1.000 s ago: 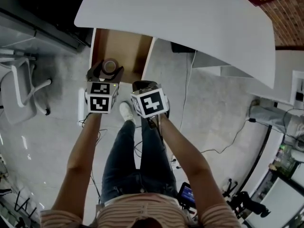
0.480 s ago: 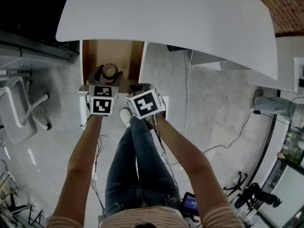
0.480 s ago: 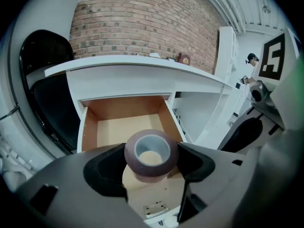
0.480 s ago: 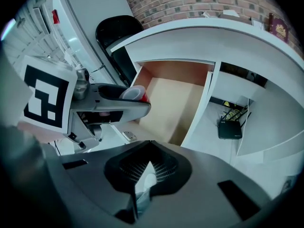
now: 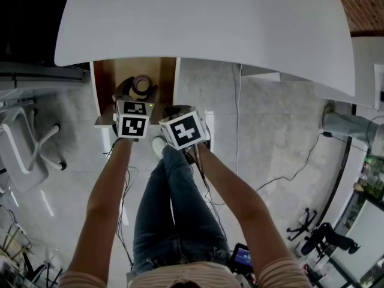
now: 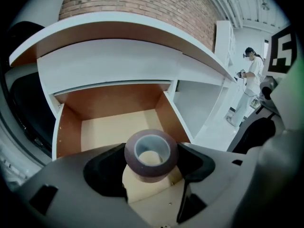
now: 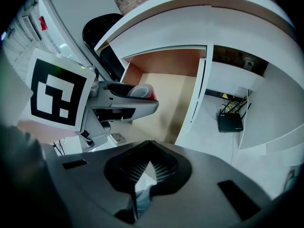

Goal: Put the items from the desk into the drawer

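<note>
Tape roll (image 6: 151,154), brown with a pale core, is grasped between the fingers of the left gripper (image 6: 152,171), above the open wooden drawer (image 6: 110,126) under the white curved tabletop (image 5: 210,17). The right gripper (image 7: 148,167) hangs just beside, its fingers clenched together on nothing.

- Tape roll (image 6: 151,155): dull brown-purple band on a pale core, the hollow centre facing up the left gripper view. Clamped at its sides between the jaws of the left claw (image 6: 151,169). Held in the air over the front part of the open drawer, touching neither floor nor walls.
- Drawer (image 6: 114,125): pulled out from under the worktop (image 5: 204,23). White outer sides, red-brown inner walls, pale tan floor.
- Worktop: white, with a curved front edge that overhangs the rear of the drawer.
</note>
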